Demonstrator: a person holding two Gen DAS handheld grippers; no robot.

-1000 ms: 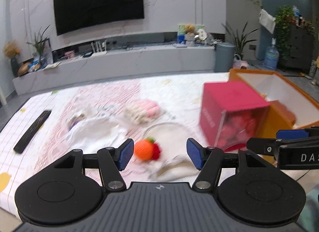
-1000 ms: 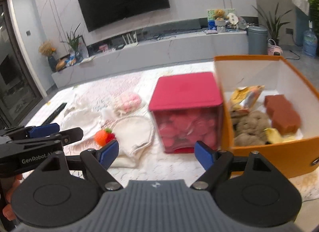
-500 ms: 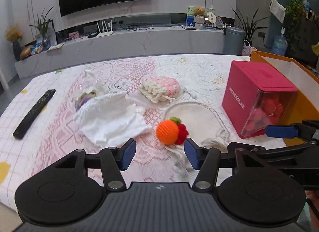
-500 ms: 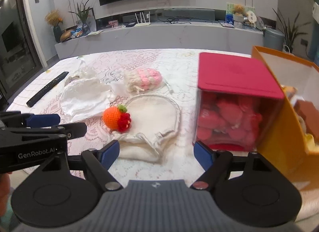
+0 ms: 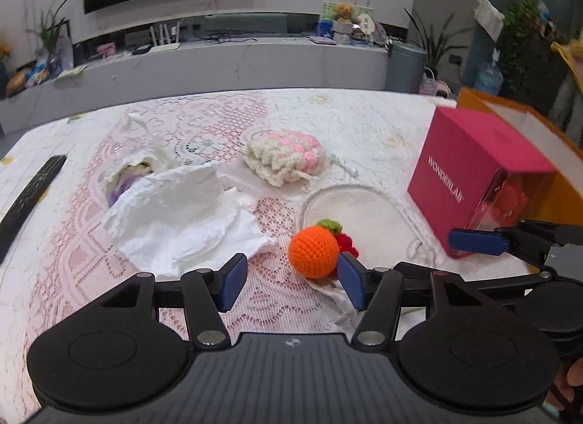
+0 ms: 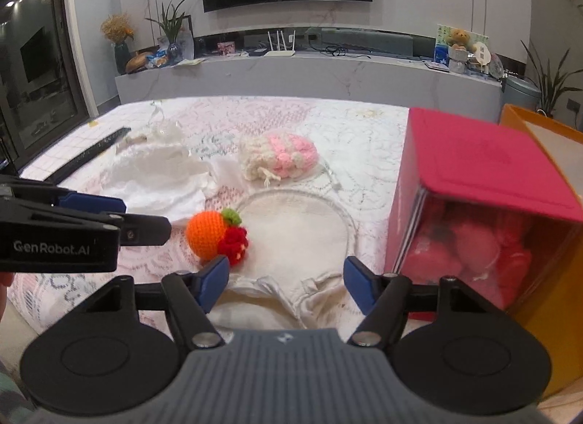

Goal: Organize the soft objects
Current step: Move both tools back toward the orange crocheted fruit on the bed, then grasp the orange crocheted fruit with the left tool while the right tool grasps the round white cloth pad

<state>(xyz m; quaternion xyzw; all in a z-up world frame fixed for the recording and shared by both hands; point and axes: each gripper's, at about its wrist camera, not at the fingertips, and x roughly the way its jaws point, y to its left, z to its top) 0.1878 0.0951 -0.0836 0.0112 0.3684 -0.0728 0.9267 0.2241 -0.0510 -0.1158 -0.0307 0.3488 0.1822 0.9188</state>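
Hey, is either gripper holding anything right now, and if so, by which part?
Nothing is held. The left gripper and the right gripper both stand open above the table, their pads touching nothing; the right's jaws have just been closing.

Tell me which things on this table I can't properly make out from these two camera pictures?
- Orange box, right view: its inside is hidden by the pink box and cut by the frame edge.
- Remote control, left view: cut off by the left edge.
- Purple item, left view: mostly buried under white crumpled paper.
- Pink box contents, both views: blurred red shapes.
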